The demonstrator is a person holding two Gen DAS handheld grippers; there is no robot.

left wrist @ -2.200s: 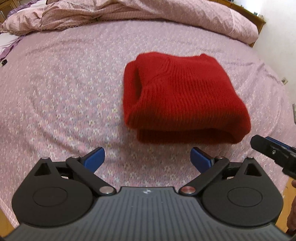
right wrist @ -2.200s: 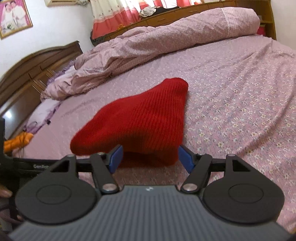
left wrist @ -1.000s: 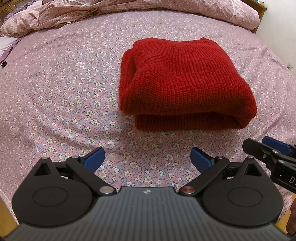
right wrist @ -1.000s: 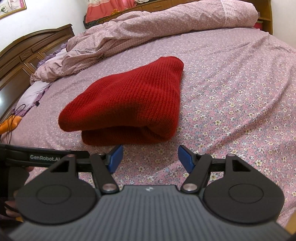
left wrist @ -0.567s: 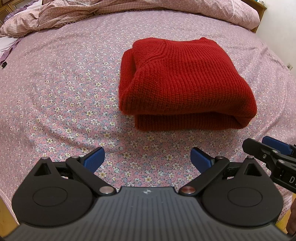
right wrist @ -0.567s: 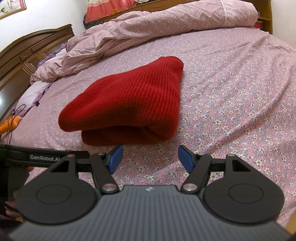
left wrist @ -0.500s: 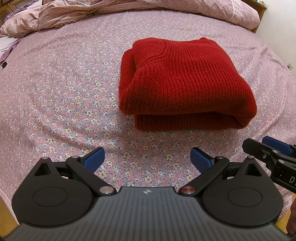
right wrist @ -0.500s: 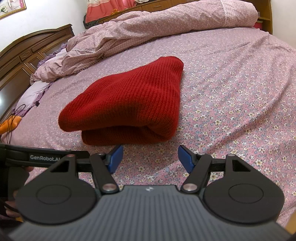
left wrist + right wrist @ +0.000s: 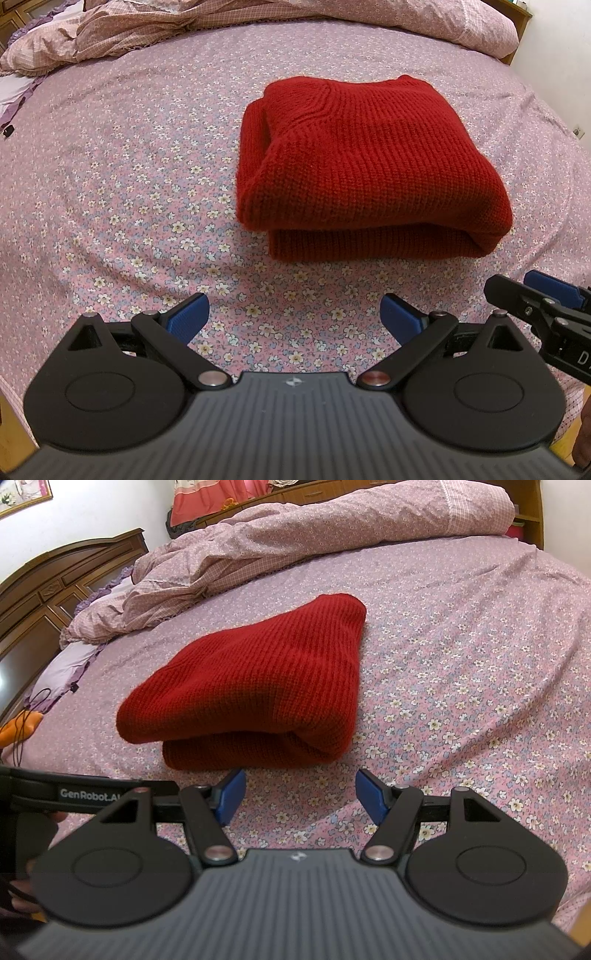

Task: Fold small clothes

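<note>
Folded red sweater [image 9: 369, 162] flat on the floral bedsheet [image 9: 129, 155], ahead and slightly right of the left tool [image 9: 293, 317], straight ahead of the nearer right tool [image 9: 300, 794], both wide open, empty, clear of the knit.

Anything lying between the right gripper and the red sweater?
No. In the right wrist view only bare floral bedsheet lies between the open right gripper and the folded red sweater; the gripper does not touch it.

Red knit sweater [image 9: 369, 162] folded into thick bundle (two layers visible), lying flat on bed.
</note>
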